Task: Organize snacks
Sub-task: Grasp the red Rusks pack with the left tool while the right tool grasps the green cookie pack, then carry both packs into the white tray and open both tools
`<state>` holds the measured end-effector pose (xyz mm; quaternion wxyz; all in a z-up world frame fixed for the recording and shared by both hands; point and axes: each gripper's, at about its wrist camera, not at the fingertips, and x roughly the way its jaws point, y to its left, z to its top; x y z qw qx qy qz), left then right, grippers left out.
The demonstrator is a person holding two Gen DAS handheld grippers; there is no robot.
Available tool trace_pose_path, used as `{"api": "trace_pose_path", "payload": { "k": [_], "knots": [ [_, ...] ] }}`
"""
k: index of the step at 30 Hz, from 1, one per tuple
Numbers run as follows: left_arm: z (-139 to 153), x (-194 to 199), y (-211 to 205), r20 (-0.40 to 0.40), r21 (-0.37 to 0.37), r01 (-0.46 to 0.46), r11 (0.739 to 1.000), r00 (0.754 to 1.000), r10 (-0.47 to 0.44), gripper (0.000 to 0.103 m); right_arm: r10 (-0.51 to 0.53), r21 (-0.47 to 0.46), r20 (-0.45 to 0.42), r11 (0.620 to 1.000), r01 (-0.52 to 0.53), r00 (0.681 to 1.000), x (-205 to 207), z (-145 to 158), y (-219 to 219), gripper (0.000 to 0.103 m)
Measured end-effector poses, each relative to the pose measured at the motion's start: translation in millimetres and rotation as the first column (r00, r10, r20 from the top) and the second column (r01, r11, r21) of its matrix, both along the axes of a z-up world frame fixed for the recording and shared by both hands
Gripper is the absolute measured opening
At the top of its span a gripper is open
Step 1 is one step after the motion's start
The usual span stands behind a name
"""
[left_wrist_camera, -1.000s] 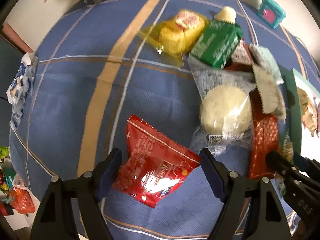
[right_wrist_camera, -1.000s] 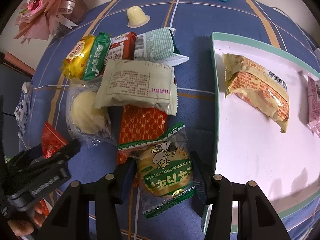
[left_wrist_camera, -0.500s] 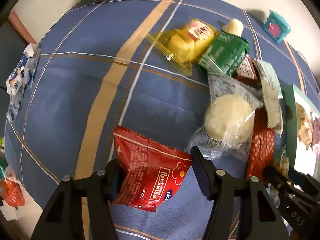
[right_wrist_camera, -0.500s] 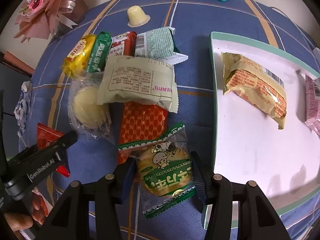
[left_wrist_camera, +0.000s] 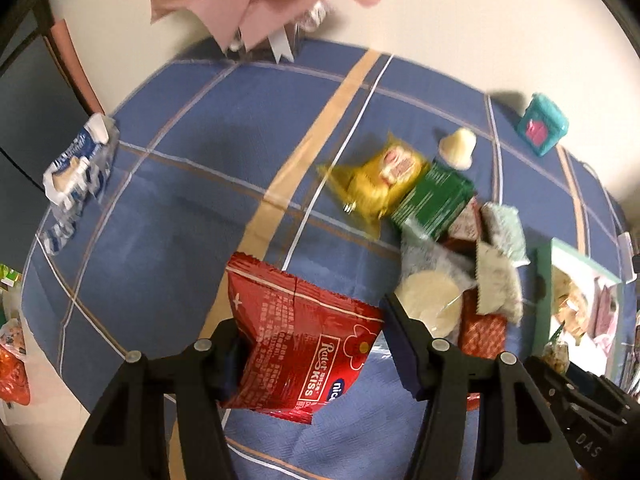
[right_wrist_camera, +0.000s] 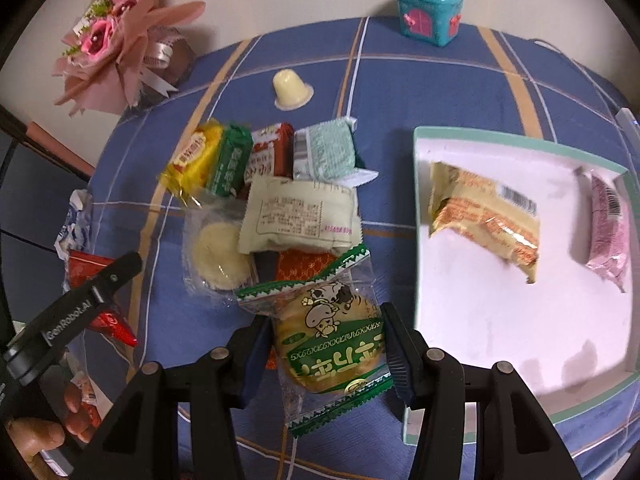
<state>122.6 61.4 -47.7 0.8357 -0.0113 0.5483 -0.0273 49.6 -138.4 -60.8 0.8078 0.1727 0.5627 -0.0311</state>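
**Two packets in the tray, two more gripped, a heap left**

The white tray (right_wrist_camera: pixel 420 240) holds two packets. The left gripper (left_wrist_camera: pixel 308 344) is clamped on the red packet (left_wrist_camera: pixel 304 344); the right gripper (right_wrist_camera: pixel 326 344) is clamped on the green mushroom packet (right_wrist_camera: pixel 332 340), just beside the tray's near rim. The snack heap (right_wrist_camera: pixel 280 200) remains on the tablecloth (right_wrist_camera: pixel 400 92). Much of the tray floor is bare

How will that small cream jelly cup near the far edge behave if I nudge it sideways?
The jelly cup stands upside down on its wide rim, so it will probably slide rather than tip. Its tapered, smooth sides could slip between fingers. Once knocked over, it would likely roll in a curve on the tablecloth.
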Motion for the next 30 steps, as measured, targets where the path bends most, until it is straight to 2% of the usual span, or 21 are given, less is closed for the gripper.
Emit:
{"api": "trace_pose_path", "payload": {
  "k": [4, 8, 11, 16, 23, 26, 30],
  "knots": [
    [10, -12, -12, 0.038, -0.021, 0.018, 1.000, 0.999, -0.018, 0.062, -0.053, -0.046, 0.009, 0.998, 0.053, 0.999, -7, 7, -16, 0.054],
    [23, -19, -45, 0.072, -0.033, 0.101, 0.994, 0.993, -0.098, 0.062, -0.146, -0.077, 0.008, 0.986, 0.146, 0.989, -17, 10, -53, 0.054],
    [30, -28, -81, 0.083, -0.038, 0.180, 0.983, 0.981, -0.176, 0.062, -0.243, -0.108, -0.006, 0.965, 0.241, 0.970, -31, 8, -90, 0.054],
    [32, -49, -143, 0.075, -0.043, 0.325, 0.945, 0.944, -0.321, 0.062, -0.378, -0.133, -0.019, 0.919, 0.372, 0.926, -57, 7, -144, 0.055],
    [14, -86, -219, 0.024, -0.071, 0.499, 0.863, 0.866, -0.499, 0.062, -0.514, -0.154, -0.017, 0.849, 0.506, 0.857, -95, 9, -201, 0.055],
    [6, -97, -239, 0.002, -0.073, 0.536, 0.841, 0.843, -0.537, 0.062, -0.549, -0.150, -0.029, 0.829, 0.539, 0.835, -109, 7, -217, 0.055],
    [-5, -103, -255, -0.028, -0.089, 0.555, 0.827, 0.829, -0.559, 0.062, -0.559, -0.141, -0.035, 0.824, 0.549, 0.829, -114, 5, -224, 0.055]
  ]
}}
